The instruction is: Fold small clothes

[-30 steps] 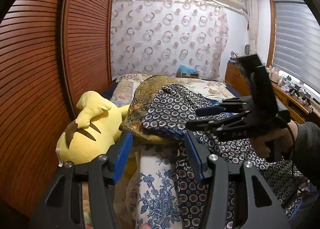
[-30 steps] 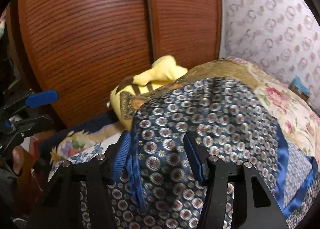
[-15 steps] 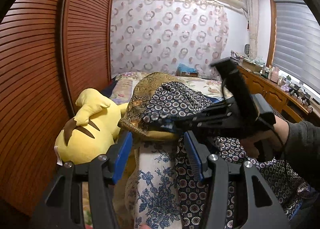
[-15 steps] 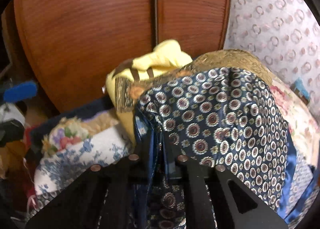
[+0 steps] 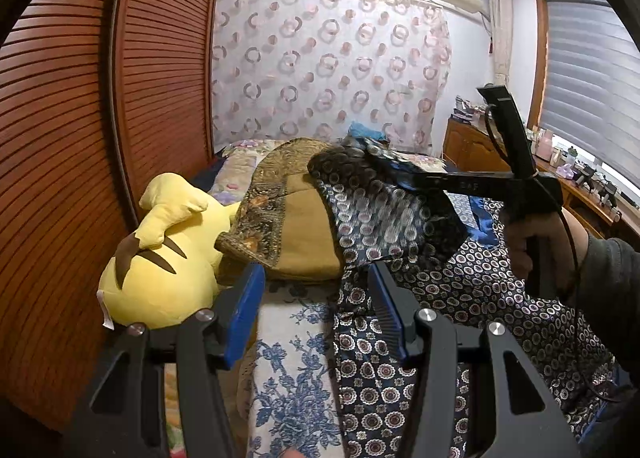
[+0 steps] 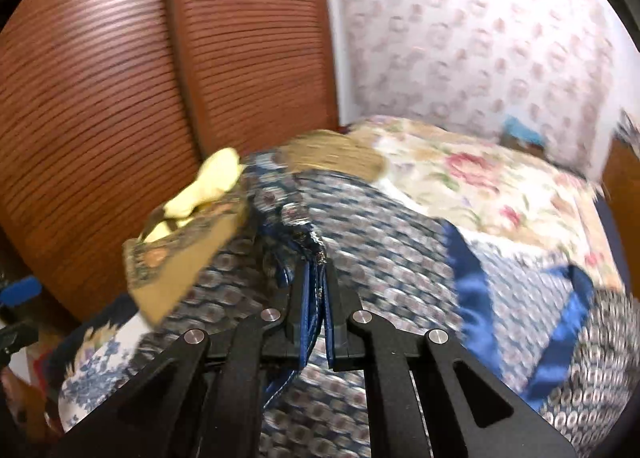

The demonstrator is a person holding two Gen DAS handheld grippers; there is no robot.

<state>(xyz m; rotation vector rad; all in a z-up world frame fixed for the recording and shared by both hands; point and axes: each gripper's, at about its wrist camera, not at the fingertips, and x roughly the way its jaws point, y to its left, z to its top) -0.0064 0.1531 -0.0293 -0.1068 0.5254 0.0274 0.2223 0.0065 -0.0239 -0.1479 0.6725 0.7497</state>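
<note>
On the bed, right gripper [image 6: 316, 278] pinching patterned garment [image 6: 384, 242], left gripper [image 5: 316, 298] agape

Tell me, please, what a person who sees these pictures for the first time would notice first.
The eye goes first to the bright yellow plush toy, lying at the left against the wooden slatted doors. Next comes the dark blue patterned garment spread over the bed, with its edge pinched in the shut right claw and lifted. The left claw stands open and empty in the foreground.
</note>
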